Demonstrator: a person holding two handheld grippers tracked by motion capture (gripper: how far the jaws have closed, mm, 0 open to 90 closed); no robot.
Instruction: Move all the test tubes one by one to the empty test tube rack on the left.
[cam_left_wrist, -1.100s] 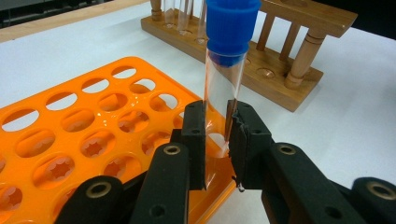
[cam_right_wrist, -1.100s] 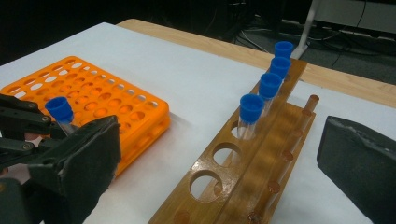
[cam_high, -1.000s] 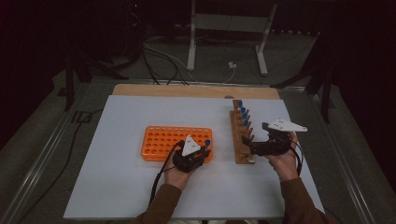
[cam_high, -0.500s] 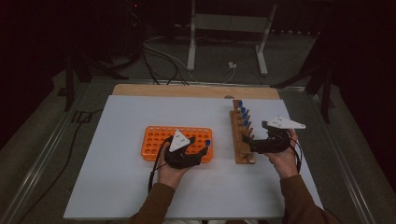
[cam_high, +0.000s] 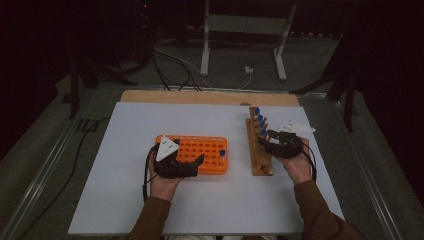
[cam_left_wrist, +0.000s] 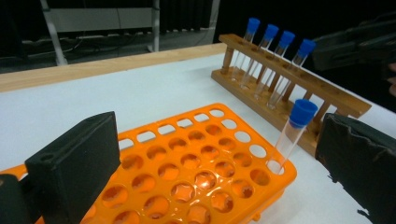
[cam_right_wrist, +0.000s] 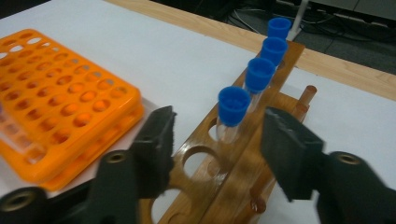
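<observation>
1. The left gripper (cam_high: 199, 161) hangs over the near-left part of the orange plastic tube rack (cam_high: 200, 150), a moulded grid of round wells with a glossy sheen. Its jaws have just been opening and now stand wide apart with nothing between them.
2. One clear test tube with a blue screw cap (cam_left_wrist: 293, 135) stands tilted in a corner well of the orange rack, free of both grippers (in the left gripper view its lower end blurs into the rim).
3. The right gripper (cam_right_wrist: 217, 144) sits at the wooden tube rack (cam_high: 259, 150), a long varnished strip with round holes on dowel posts. Its jaws have just been closing and flank the nearest capped tube (cam_right_wrist: 232, 114); a gap still shows on each side, so the foam-like pads do not press on it.
4. Three more blue-capped tubes (cam_right_wrist: 273, 49) stand in a row behind it in the wooden rack.
5. The white table sheet (cam_high: 125, 200) is matte and smooth, with a bare wooden strip (cam_high: 210, 97) along its far edge.
6. In the high view the tubes are tiny, and the right hand (cam_high: 295, 167) hides part of the gripper body; the near end of the wooden rack is cut off in the right gripper view.
</observation>
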